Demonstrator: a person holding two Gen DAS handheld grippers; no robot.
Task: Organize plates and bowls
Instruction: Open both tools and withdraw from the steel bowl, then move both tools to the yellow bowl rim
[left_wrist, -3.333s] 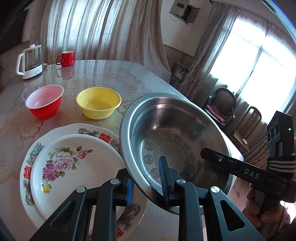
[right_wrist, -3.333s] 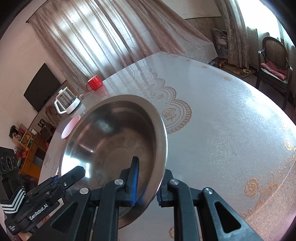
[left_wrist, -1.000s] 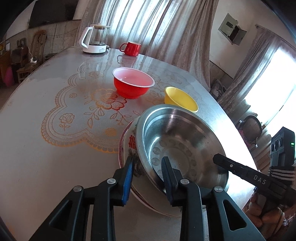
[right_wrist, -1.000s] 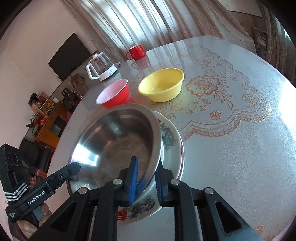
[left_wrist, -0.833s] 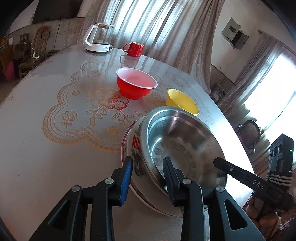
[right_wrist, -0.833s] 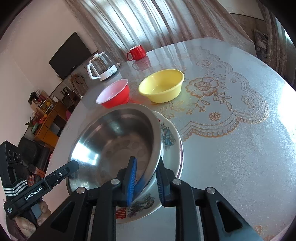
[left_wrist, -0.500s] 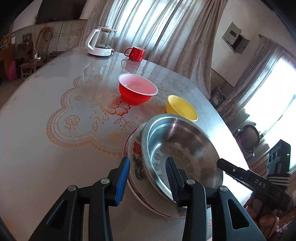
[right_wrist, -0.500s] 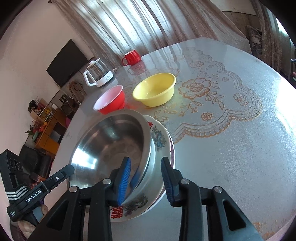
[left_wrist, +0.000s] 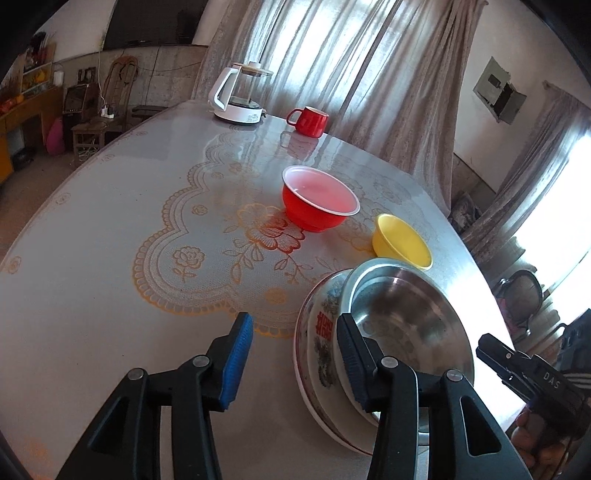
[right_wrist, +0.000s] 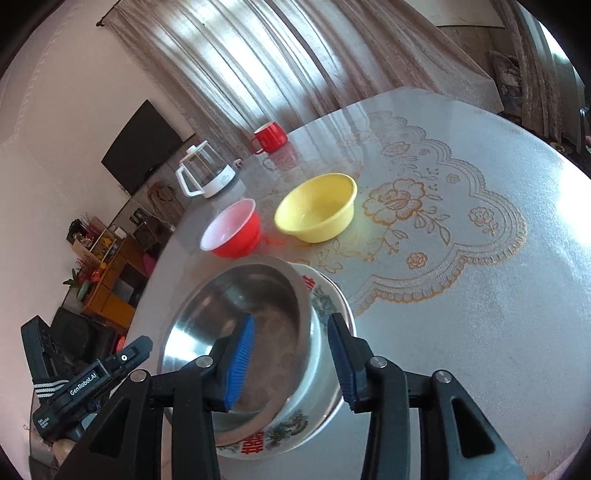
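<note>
left gripper (left_wrist: 293, 354): black angular arms with ribbed blue pads; jaws spread wide and holding nothing. The left pad hangs over bare table; the right pad sits at the near rim of the steel bowl, and contact cannot be told.
right gripper (right_wrist: 291, 360): same black build and blue pads; jaws wide apart, gripping nothing. They straddle the right-hand rim of the steel bowl, the left pad over its inside and the right pad outside the plates.
steel bowl (left_wrist: 410, 317): round, shiny stainless steel with a broad flat rim and faint ring marks in its base. It rests on the stacked plates at 4 o'clock in the left wrist view and 7 o'clock in the right wrist view.
plates (right_wrist: 325, 299): glossy white ceramic, round, edged with floral prints and red characters, stacked under the steel bowl.
yellow bowl (right_wrist: 317, 208): smooth plastic, round, standing open side up just beyond the stack.
red bowl (left_wrist: 319, 203): round, red outside and pale pink inside with a white rim, beside the yellow bowl.
table (left_wrist: 110, 229): round and glossy, with an orange lace-and-flower pattern.
red mug (left_wrist: 308, 120): at 12 o'clock near the far edge.
kettle (left_wrist: 240, 94): clear glass with white handle and base, left of the red mug.
</note>
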